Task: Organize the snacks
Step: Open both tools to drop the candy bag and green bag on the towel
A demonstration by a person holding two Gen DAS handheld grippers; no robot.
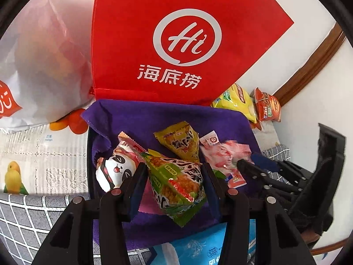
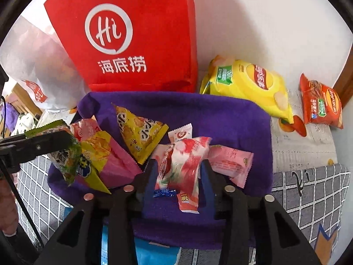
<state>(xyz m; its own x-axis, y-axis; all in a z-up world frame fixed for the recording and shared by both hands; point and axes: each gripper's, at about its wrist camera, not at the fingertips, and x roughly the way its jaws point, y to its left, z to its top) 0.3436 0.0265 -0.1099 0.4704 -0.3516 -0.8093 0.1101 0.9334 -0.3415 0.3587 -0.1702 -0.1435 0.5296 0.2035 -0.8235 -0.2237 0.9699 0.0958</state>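
Snacks lifted over the purple tray

Nearest, the left gripper (image 1: 174, 174) is clamped on a green packet (image 1: 176, 185); the right gripper (image 2: 177, 172), on a pink-white packet (image 2: 183, 165). Both hang above the purple-lined tray (image 2: 231, 110). Sorting's underway; next probably means carrying each toward the far red bag (image 2: 132, 33).

White wall (image 2: 253, 22) across upper right of frame, evenly lit. Brown wooden trim (image 1: 313, 66) running diagonally at right edge. Grey grid-patterned cloth (image 2: 308, 194) at lower right and lower left. Fruit-printed table cover (image 1: 44, 152) at left, brightly lit.
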